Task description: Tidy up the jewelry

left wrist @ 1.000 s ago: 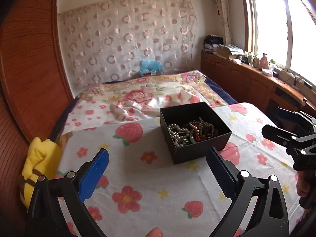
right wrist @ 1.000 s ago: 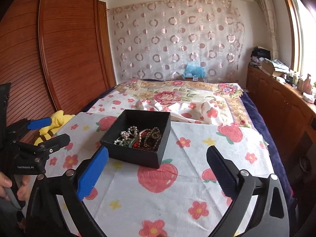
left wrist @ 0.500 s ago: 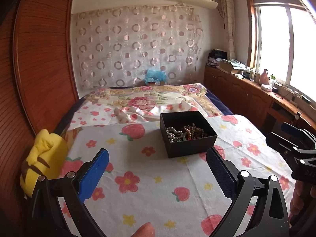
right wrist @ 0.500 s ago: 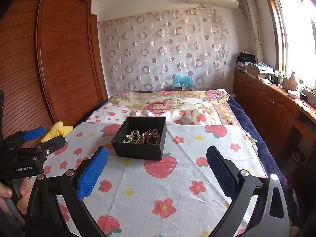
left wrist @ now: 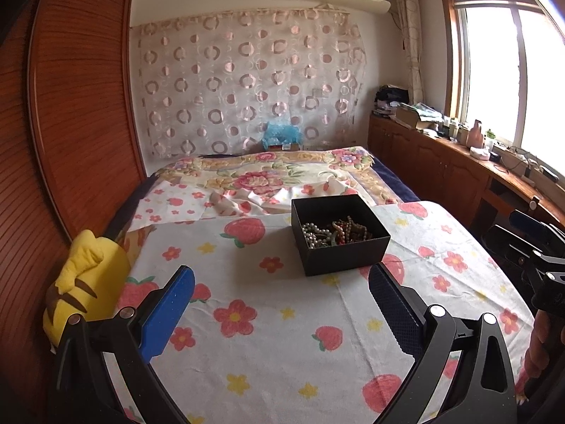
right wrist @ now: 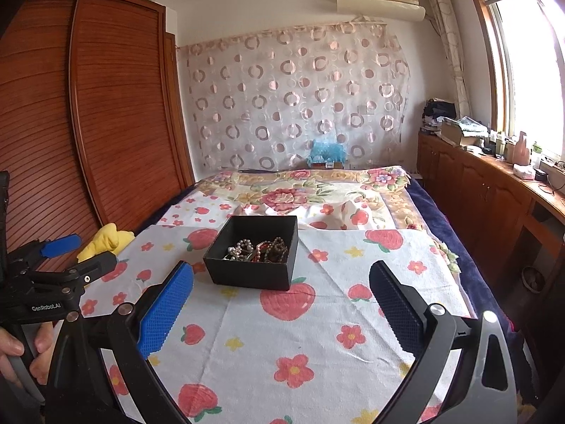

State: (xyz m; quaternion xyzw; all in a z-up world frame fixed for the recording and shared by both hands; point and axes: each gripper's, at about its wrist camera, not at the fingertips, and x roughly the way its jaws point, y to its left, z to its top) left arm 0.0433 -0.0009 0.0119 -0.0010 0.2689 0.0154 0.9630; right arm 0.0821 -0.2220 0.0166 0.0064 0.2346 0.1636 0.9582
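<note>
We are looking, through the left wrist camera, at a bedroom: a wooden wardrobe (left wrist: 77, 113) is standing along the left, a sheer curtain with ring patterns (left wrist: 247, 84) is hanging on the far wall, and a window (left wrist: 508, 70) is glowing on the right. A strawberry-and-flower cloth (left wrist: 282, 318) is lying spread over the bed. On it a black open box (left wrist: 339, 238) is sitting just right of centre, and a tangle of bead and pearl jewelry (left wrist: 332, 235) is resting inside it. A yellow plush toy (left wrist: 84, 282) is lying at the cloth's left edge. We are holding the left gripper (left wrist: 279, 309) low over the cloth with its fingers wide apart and nothing between them; the box is sitting beyond the fingertips, untouched. The right gripper (left wrist: 526, 243) is showing at the right edge, its fingers apart.

Through the right wrist camera we are seeing the same wardrobe (right wrist: 88, 123) and cloth (right wrist: 300, 335). The box (right wrist: 256, 251) is sitting left of centre with the jewelry (right wrist: 257, 249) heaped inside. We are keeping the right gripper (right wrist: 282, 304) spread wide, empty, short of the box. At the left edge, the left gripper (right wrist: 84, 251) is pointing toward the box, fingers apart, near the yellow toy (right wrist: 106, 240).
</note>
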